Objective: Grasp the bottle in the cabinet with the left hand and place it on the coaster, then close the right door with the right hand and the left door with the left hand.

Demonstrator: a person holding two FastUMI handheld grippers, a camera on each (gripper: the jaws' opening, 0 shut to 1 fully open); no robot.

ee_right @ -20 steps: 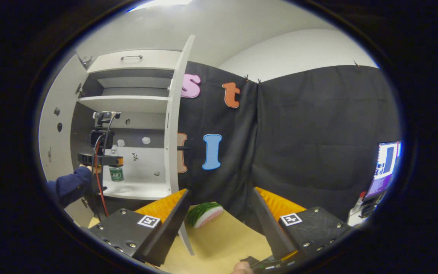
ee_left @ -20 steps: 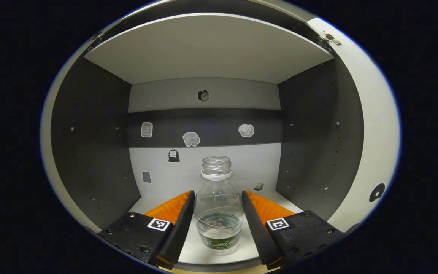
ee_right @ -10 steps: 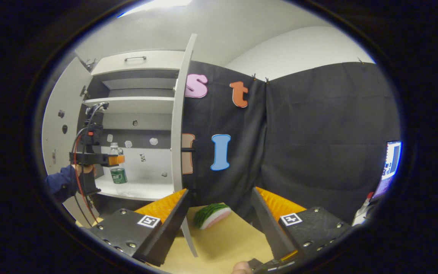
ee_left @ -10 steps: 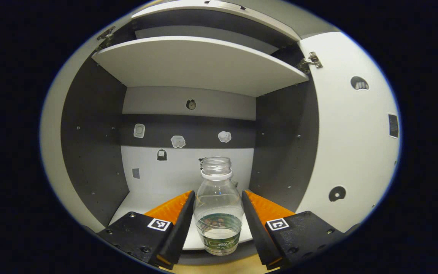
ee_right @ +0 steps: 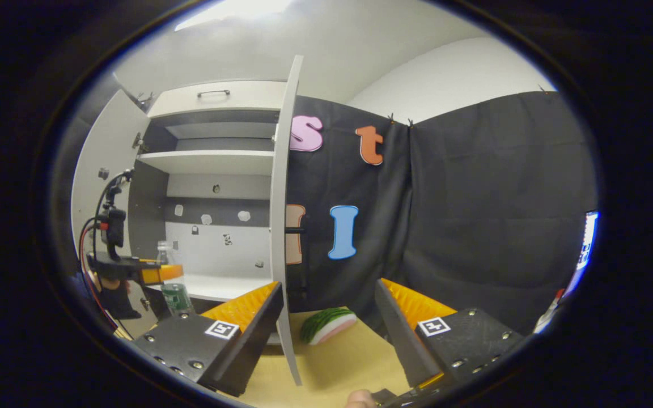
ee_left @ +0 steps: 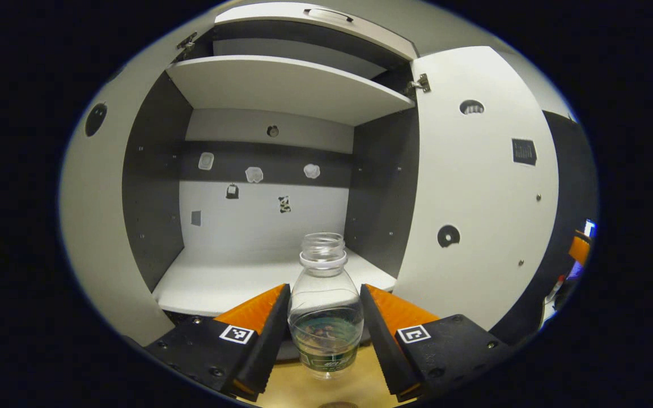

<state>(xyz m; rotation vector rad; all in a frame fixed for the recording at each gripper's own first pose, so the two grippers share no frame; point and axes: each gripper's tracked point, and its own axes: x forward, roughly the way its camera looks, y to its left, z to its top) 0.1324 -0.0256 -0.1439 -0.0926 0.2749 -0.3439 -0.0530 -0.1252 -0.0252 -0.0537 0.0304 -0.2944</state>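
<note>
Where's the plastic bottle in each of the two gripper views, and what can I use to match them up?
Left gripper view: bottle at bottom centre, between the left gripper jaws.
Right gripper view: bottle at lower left, in front of the cabinet.
Shared landmark: the open right door.

Brightness: both views are evenly and moderately lit; the white cabinet (ee_left: 485,187) panels read bright, its grey side walls dim.
Light source: a bright overhead patch glares on the ceiling (ee_right: 236,8) at the top of the right gripper view.
Shadows: the underside of the shelf (ee_left: 287,90) is shaded, and the recess above it is dark.
Glare: faint highlights sit on the clear bottle (ee_left: 325,309).
Distortion: strong fisheye bending curves straight door edges toward the rims.
Focus: centres are sharp; edges soften and darken.
</note>
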